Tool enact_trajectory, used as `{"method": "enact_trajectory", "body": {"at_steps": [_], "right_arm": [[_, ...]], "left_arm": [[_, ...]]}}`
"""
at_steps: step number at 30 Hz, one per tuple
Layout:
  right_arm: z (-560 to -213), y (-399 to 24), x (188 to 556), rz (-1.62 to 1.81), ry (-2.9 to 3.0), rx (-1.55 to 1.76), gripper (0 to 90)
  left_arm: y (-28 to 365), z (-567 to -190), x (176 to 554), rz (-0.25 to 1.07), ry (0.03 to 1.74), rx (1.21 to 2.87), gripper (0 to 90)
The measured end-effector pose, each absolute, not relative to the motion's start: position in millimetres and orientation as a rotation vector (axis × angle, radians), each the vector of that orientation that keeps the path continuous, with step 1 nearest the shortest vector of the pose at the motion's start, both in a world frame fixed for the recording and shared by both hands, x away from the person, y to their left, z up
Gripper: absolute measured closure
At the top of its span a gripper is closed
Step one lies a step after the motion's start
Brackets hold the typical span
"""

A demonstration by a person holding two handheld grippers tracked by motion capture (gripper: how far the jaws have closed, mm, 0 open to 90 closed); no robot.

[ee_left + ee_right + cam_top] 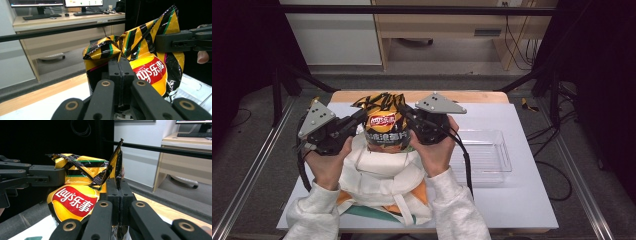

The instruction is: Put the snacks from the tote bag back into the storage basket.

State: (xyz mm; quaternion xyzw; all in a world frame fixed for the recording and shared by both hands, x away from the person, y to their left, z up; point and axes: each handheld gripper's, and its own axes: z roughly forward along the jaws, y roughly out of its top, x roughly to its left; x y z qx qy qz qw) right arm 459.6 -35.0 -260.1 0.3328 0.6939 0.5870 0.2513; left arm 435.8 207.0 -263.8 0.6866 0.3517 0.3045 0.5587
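A yellow and black crisp bag with a red logo hangs upright over the open mouth of a white cloth tote bag, whether clear of it I cannot tell. My left gripper is shut on the bag's crumpled top at its left side. My right gripper is shut on the top at its right side. In the left gripper view the jaws pinch the foil of the crisp bag, with the other gripper beyond. In the right gripper view the jaws clamp a raised corner of the crisp bag.
A clear plastic tray lies right of the tote on the white table top. A wooden strip runs along the table's far edge. Black frame bars and desks stand beyond.
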Motion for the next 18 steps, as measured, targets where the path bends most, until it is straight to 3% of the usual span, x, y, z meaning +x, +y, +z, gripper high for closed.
{"method": "enact_trajectory", "body": {"at_steps": [18], "right_arm": [[-246,-75,455,1.567,1.813,0.941,90.0]], "left_arm": [[166,-250,446,0.712,0.768,1.619,90.0]]}}
